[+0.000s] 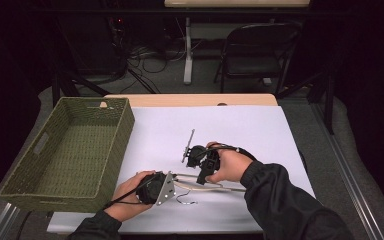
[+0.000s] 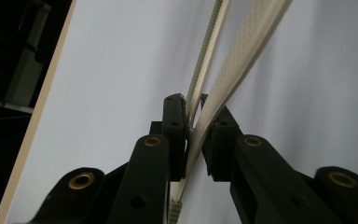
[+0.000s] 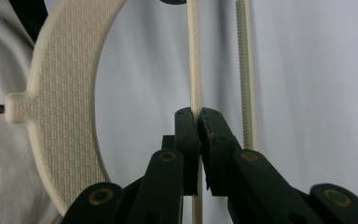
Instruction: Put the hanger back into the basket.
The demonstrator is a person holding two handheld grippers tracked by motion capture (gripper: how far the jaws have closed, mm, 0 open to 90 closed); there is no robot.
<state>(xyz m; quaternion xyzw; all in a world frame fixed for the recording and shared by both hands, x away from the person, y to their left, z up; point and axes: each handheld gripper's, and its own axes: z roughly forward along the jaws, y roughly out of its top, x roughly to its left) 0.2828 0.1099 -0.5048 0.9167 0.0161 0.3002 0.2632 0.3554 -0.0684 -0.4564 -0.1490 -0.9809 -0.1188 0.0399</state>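
A cream plastic piece (image 1: 202, 188) made of thin strips lies low over the white sheet between my two grippers. My left gripper (image 1: 174, 181) comes in from the left and my right gripper (image 1: 201, 178) from above it. In the left gripper view the left gripper (image 2: 193, 105) is shut where a flat textured strip (image 2: 242, 56) and a toothed strip (image 2: 207, 56) cross. The right gripper (image 3: 196, 114) is shut on a thin cream rod (image 3: 195, 56). A toothed strip (image 3: 244, 70) runs beside that rod, and a wide cream arc (image 3: 60, 93) curves at its left.
A green woven basket (image 1: 122, 132) stands empty at the left of the table. A thin grey rod (image 1: 189, 145) sticks up just beyond the right gripper. A small bent wire (image 1: 186, 201) lies on the white sheet (image 1: 245, 130) near the front edge. A folding chair (image 1: 260, 50) stands behind the table.
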